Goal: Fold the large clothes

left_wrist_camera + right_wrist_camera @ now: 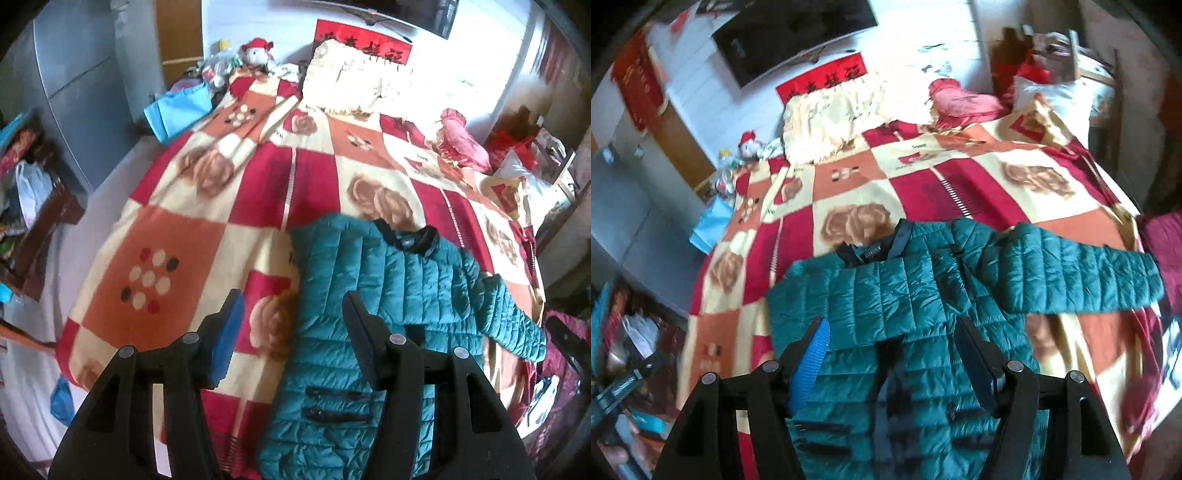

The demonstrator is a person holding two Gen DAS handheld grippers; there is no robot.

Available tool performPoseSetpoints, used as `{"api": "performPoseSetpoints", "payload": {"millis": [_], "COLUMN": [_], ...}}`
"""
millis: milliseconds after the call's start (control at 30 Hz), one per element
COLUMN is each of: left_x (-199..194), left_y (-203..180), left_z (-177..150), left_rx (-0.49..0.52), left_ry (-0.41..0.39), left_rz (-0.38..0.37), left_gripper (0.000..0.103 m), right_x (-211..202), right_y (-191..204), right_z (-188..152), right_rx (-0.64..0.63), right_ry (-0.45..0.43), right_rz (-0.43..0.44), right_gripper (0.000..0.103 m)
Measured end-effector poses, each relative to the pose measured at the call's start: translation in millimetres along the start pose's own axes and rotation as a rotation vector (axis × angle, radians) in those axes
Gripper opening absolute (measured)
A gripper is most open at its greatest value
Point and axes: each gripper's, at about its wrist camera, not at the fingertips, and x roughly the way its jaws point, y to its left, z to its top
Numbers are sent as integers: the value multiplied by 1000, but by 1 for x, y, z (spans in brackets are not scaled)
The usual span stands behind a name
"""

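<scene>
Both pairs of jaws stand apart with nothing between them: the left gripper (291, 314) hangs above the bed with its blue pad over the blanket and its other finger over the jacket's edge, and the right gripper (890, 339) hangs over the jacket's chest, gripping no cloth.

A teal quilted jacket (373, 295) lies flat on the patchwork blanket (177, 240) at the near end of the bed, front side up, its dark collar (406, 236) turned toward the headboard. One sleeve (1071, 273) stretches straight out from the jacket toward the bed's edge; on the opposite side the cloth is folded in over the body, giving a straight edge. Two dark pocket slits (332, 404) show low on the jacket.

Beyond the collar, the red, cream and orange blanket runs up to a cream pillow (354, 81) against the wall. A pink frilled cushion (461, 136) sits beside that pillow, on the outstretched sleeve's side of the jacket. A stuffed toy in a red cap (256, 53) sits at the pillow's other side, with a light-blue bag (177, 112) just off the bed there. Behind the pillow hangs a red banner (365, 37).
</scene>
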Motion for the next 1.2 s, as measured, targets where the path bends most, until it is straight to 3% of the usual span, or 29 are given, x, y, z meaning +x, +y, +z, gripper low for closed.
{"api": "performPoseSetpoints", "payload": {"millis": [200, 333, 467, 633, 833, 1033, 1200], "left_x": [-25, -40, -42, -37, -39, -47, -47], "left_y": [-15, -26, -34, -41, -46, -55, -67], "left_z": [5, 8, 14, 31, 44, 52, 49], "left_rx": [-17, -30, -7, 85, 201, 216, 226], "left_ry": [11, 9, 0, 12, 28, 29, 36], "left_rz": [89, 104, 68, -18, -114, -156, -148], "left_gripper": [55, 55, 55, 55, 55, 55, 55], "right_x": [-7, -31, -37, -53, -60, -58, -51], "right_y": [13, 21, 19, 18, 39, 53, 43], "right_z": [18, 37, 47, 45, 28, 20, 16], "right_rx": [-61, -123, -135, 6, 56, 69, 94], "right_ry": [87, 57, 58, 21, 12, 46, 62], "right_rz": [90, 122, 108, 50, -48, -71, -69], "right_gripper": [72, 72, 72, 72, 72, 72, 72]}}
